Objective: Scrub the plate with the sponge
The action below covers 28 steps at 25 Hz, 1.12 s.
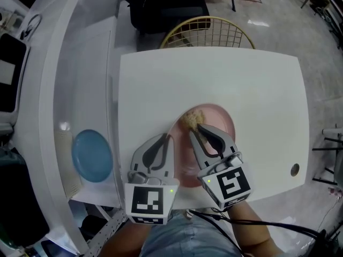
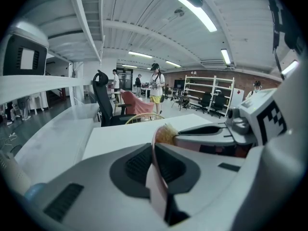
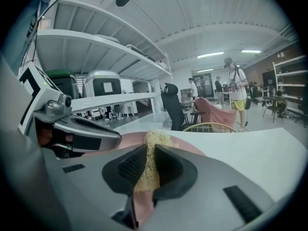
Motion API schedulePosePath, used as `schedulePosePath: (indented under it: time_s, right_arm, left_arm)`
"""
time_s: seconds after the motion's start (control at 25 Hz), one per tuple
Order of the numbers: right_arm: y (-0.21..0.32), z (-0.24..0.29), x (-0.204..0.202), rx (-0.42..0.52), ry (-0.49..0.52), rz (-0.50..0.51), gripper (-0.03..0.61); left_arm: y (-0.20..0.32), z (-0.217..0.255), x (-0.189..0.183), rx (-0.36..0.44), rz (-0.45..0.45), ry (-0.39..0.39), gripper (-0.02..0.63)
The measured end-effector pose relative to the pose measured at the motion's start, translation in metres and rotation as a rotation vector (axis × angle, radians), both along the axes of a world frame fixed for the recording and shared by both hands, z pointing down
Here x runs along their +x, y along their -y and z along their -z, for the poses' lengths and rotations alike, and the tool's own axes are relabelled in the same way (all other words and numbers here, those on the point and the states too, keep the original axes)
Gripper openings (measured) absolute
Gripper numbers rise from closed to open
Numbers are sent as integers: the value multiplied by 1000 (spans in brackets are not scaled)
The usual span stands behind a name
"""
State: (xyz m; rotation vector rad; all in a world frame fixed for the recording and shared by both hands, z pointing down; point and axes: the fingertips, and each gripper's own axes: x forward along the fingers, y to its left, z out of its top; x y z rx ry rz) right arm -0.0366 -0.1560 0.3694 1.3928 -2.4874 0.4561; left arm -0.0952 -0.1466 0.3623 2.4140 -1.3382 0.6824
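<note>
My left gripper [image 2: 153,147] is closed on the left rim of the pink plate [image 1: 224,121]; the thin edge is pinched between its jaws. The plate is on the white table [image 1: 214,74], toward the near edge; whether it lies flat or tilted I cannot tell. My right gripper [image 3: 148,150] is pressed together on the yellow sponge [image 3: 147,170], which fills the gap between its jaws; the sponge touches the far part of the plate. The two grippers are just beside each other; a blue plate [image 1: 92,155] sits well apart on the counter at my left; a wire chair [image 1: 209,32] stands behind the table.
</note>
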Motion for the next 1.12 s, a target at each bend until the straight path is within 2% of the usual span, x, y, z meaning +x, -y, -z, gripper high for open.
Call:
schedulePosePath:
  time_s: [0.64, 0.84, 1.12]
  right_arm:
    - [-40, 1, -33, 9, 41, 129, 55]
    - [-54, -3, -35, -3, 41, 144, 55]
    - [-87, -8, -53, -55, 80, 235, 55]
  left_arm:
    - [0, -5, -3, -1, -5, -21, 25]
    - [-1, -4, -5, 0, 1, -25, 25]
    - [-2, -2, -5, 6, -2, -7, 25]
